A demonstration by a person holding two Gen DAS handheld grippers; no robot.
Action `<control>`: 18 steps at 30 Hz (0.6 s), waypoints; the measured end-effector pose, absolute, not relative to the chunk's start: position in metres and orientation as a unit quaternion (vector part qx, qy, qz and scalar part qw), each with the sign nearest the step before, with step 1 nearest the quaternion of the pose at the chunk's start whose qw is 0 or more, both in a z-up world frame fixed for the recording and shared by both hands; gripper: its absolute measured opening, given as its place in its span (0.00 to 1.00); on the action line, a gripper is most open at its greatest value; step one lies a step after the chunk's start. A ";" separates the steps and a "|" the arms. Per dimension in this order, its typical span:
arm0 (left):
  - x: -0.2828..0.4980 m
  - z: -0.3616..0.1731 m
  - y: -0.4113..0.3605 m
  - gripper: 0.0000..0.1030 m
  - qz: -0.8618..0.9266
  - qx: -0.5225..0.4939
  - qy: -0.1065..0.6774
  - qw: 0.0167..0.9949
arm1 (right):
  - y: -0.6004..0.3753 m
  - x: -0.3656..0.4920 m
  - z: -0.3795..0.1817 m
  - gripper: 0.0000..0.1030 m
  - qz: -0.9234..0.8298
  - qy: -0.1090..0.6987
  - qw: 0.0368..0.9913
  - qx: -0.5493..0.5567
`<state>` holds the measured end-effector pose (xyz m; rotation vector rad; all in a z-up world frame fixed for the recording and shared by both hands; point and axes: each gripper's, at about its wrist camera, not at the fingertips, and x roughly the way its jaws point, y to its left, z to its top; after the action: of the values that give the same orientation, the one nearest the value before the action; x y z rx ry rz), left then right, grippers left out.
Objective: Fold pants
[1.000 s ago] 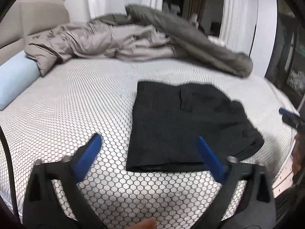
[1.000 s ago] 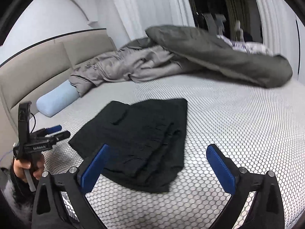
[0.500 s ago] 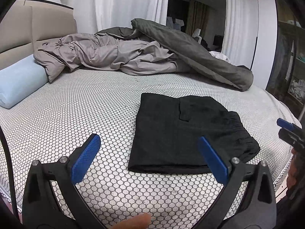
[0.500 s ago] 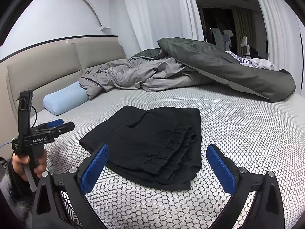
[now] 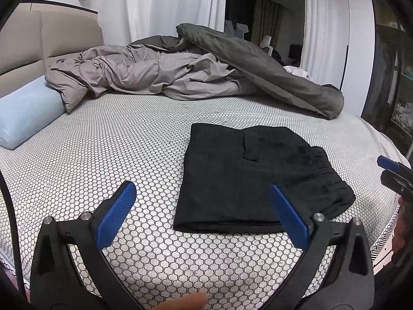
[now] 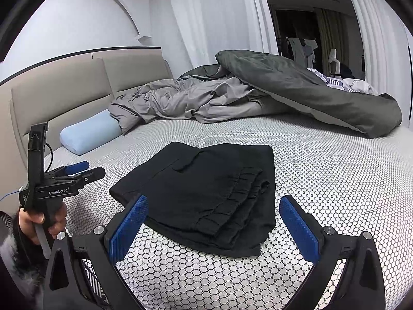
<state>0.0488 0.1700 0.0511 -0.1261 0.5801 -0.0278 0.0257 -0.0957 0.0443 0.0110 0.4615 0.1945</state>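
A pale blue bolster pillow (image 5: 25,118) lies at the bed's (image 5: 129,139) left edge, with a rumpled grey duvet (image 5: 196,75) heaped along the far side. The left claw (image 5: 200,210) hovers wide and empty above the honeycomb-patterned sheet. Just right of it, the black pants (image 5: 247,178) lie folded flat on the bed. The right claw (image 6: 213,218) hovers wide and empty over the pants' near edge.

Light: even, soft | focus: sharp | edges: fisheye-bent (black vignette corners)
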 end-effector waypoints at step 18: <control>0.051 0.049 0.175 0.99 -0.014 -0.056 0.285 0.957 | -0.094 0.028 0.043 1.00 0.095 0.230 0.968 0.002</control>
<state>0.0506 0.1747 0.0492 -0.1128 0.5793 -0.0282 0.0283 -0.0938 0.0430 0.0041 0.4656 0.1930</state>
